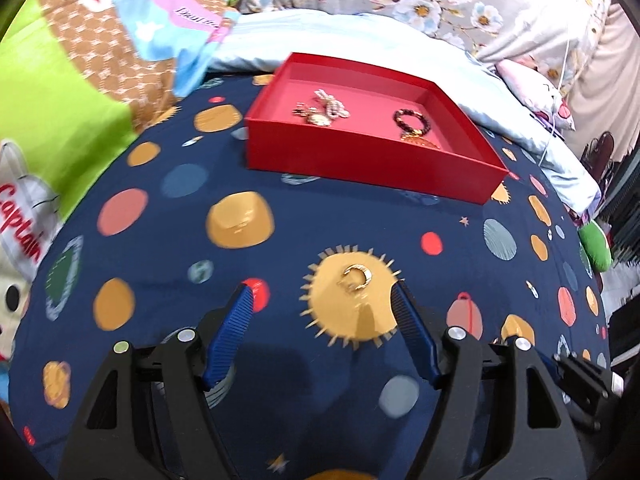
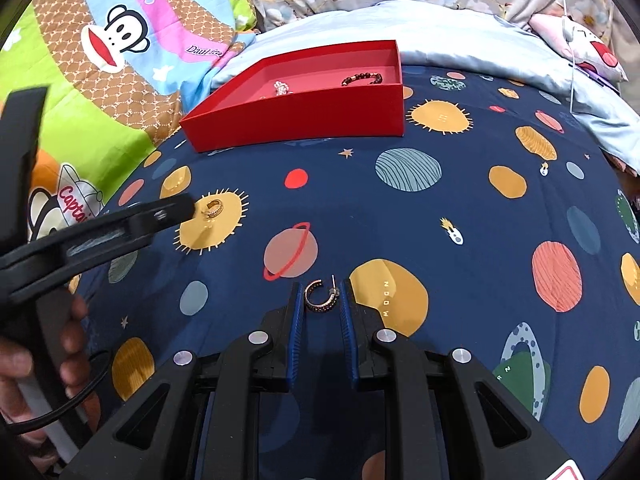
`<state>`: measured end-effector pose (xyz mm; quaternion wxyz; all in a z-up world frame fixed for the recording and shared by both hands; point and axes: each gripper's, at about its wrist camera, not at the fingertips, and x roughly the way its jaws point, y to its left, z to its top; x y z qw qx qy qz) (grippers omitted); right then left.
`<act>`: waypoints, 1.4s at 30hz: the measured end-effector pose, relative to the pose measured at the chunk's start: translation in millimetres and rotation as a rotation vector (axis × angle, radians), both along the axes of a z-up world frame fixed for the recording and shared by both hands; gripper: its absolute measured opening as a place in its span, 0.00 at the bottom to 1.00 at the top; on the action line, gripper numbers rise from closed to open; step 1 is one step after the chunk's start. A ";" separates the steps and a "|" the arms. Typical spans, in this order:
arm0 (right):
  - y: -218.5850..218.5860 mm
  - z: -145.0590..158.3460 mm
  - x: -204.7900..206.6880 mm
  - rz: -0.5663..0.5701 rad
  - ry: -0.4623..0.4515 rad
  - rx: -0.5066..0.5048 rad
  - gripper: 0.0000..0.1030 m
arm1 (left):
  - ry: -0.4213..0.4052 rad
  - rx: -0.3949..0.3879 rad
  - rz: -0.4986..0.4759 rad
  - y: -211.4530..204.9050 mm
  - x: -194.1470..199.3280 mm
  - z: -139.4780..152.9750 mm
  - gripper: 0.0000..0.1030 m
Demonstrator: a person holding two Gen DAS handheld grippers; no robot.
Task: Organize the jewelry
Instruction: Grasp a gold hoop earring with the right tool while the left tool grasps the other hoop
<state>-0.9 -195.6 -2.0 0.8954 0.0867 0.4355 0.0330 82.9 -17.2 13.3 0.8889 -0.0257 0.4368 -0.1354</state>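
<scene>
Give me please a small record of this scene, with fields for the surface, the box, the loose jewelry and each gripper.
surface: navy planet-print bedsheet
box: open red cardboard box, holding a dark beaded bracelet and pale pearl piece
loose: gold ring; rose-gold hoop earring
left gripper: open, near ring
right gripper: open, around earring

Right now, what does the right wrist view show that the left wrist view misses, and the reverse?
Only the right wrist view shows the hoop earring lying on the bedspread between the right gripper fingers, which are open and close around it, and the person's hand holding the left gripper from outside. Only the left wrist view shows the left gripper jaws wide open, and a gold piece beside the pearls in the box. Both show the gold ring on the sun print, the red box and its dark beaded bracelet.
</scene>
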 end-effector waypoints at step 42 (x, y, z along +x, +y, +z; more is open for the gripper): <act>1.7 -0.5 -1.1 -0.003 -0.010 0.004 0.17 | -0.008 0.102 -0.011 -6.3 -16.3 -12.7 0.19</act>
